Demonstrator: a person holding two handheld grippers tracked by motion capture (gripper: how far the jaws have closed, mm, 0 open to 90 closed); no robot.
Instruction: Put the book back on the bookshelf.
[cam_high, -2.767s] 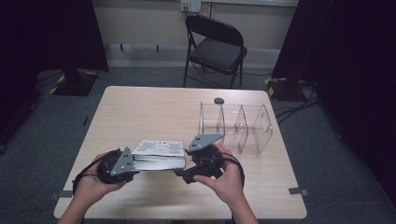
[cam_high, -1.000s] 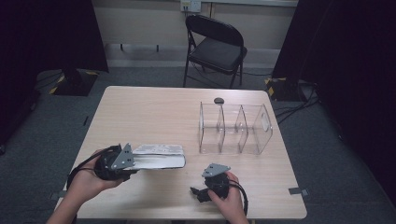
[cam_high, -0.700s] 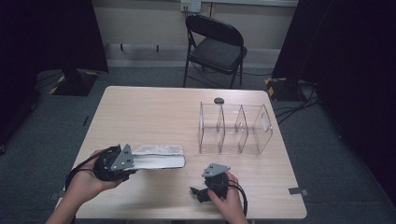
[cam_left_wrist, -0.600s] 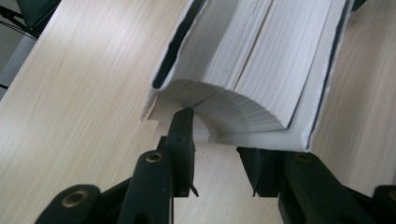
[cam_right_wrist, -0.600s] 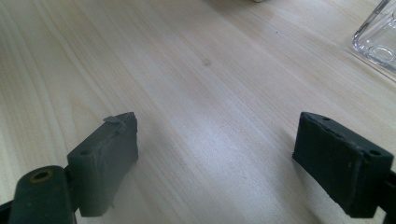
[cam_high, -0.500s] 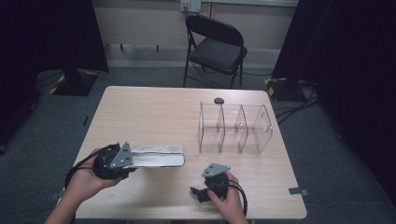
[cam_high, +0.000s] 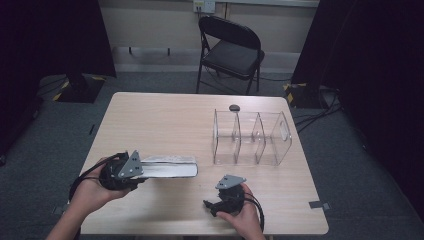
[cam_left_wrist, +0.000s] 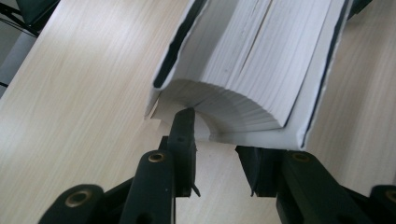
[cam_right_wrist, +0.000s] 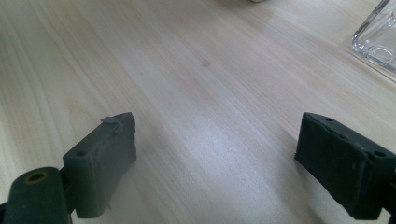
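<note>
Pale wood-grain tabletop (cam_high: 165, 120), rectangular, standing on grey carpet. A black folding chair (cam_high: 230, 47) sits beyond the far edge against a light wall; dark curtains hang at both sides, and cables lie on the floor at far right.

Clear plastic organizer (cam_high: 251, 137) stands right of centre, divided into three upright compartments; all three look empty. A small dark round object (cam_high: 234, 107) lies on the tabletop just behind it; what it is cannot be told.

Book (cam_high: 169, 166) lies at near left with its long side running left to right, white cover, thick block of white pages. In the left gripper view the page edges fan out in a curve, and the covers show dark inner edges.

Left hand-held gripper (cam_left_wrist: 215, 154), black with a grey three-cornered plate on top, is at the book's left end. Its jaws are parted, one tip reaching under the fanned pages and the other just below the cover edge; neither is clamped on the book.

Right hand-held gripper (cam_right_wrist: 215, 154) rests near the tabletop's near edge, right of the book and well apart from it, jaws spread wide over bare wood.
</note>
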